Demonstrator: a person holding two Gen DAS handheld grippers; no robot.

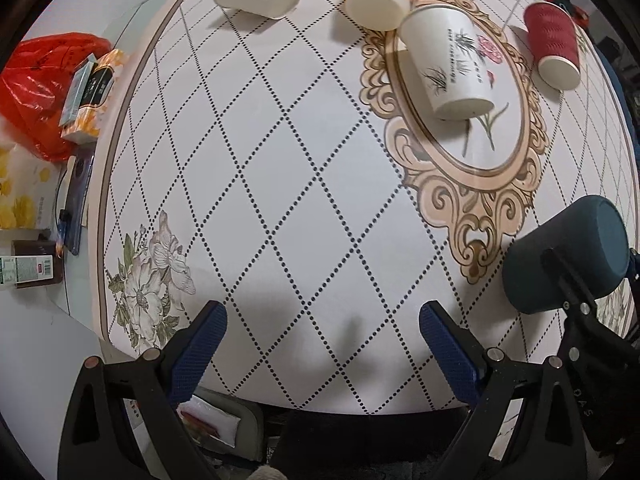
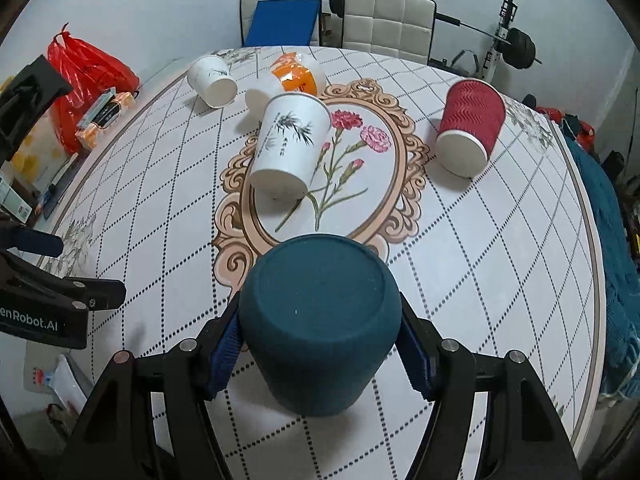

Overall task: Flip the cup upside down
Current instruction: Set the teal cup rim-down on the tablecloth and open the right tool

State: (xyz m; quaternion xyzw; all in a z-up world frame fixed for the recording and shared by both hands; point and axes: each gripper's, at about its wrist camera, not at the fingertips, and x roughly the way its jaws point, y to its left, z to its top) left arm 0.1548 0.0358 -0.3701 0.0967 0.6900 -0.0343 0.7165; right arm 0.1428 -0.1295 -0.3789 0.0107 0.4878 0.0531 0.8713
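A dark teal cup [image 2: 320, 320] stands upside down, base up, near the table's front edge. My right gripper [image 2: 320, 344] is shut on the teal cup, its blue pads on both sides. The cup also shows in the left wrist view [image 1: 568, 256] at the right, with the right gripper on it. My left gripper [image 1: 324, 344] is open and empty above the table's near edge. Other cups stand upside down on the table: a white bamboo-print cup [image 2: 290, 148], a red ribbed cup [image 2: 470, 128], a second white cup [image 2: 212, 78] and an orange cup [image 2: 298, 76].
The round table [image 2: 500, 260] has a patterned cloth with a floral medallion. A red plastic bag [image 2: 88, 76] and boxes lie on a surface at the left. Chairs [image 2: 384, 24] and a barbell rack [image 2: 508, 44] stand behind the table. A teal cloth [image 2: 616, 280] hangs at the right.
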